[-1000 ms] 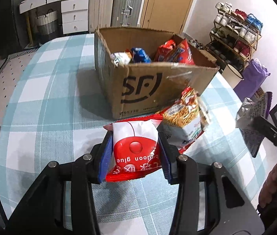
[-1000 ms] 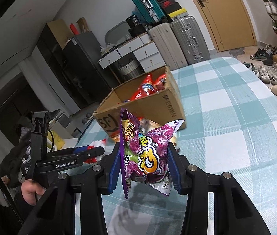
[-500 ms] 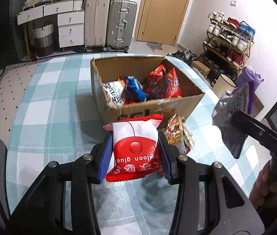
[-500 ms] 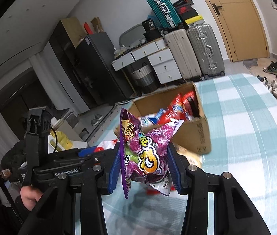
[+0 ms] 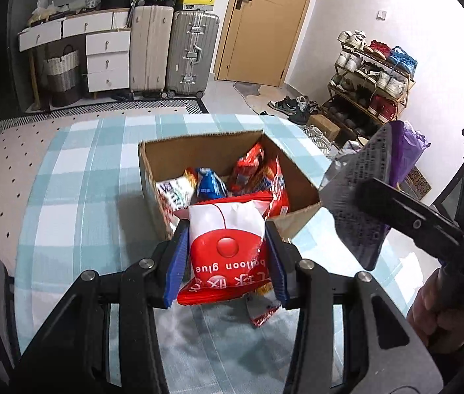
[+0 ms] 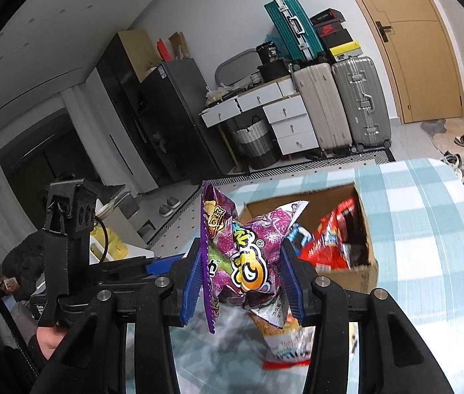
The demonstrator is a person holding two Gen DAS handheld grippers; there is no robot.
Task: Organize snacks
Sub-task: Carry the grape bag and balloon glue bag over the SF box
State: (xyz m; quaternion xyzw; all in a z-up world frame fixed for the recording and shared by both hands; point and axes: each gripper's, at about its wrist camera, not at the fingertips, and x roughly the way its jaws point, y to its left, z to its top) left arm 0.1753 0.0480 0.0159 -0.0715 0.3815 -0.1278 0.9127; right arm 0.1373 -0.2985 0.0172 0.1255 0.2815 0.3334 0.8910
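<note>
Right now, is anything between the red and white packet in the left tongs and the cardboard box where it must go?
Nothing visible blocks it. The red and white packet hangs just before the open cardboard box; only snacks already inside lie ahead.

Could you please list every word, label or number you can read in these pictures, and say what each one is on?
"balloon glue", upside down: red and white packet in the left gripper.
"36": black box on the drawer unit.
Chinese characters below "balloon glue": too distorted to read.
Purple packet in the right gripper: cartoon lettering, crumpled, unreadable; its back print is too small.
Packets in the cardboard box: too blurred.
</note>
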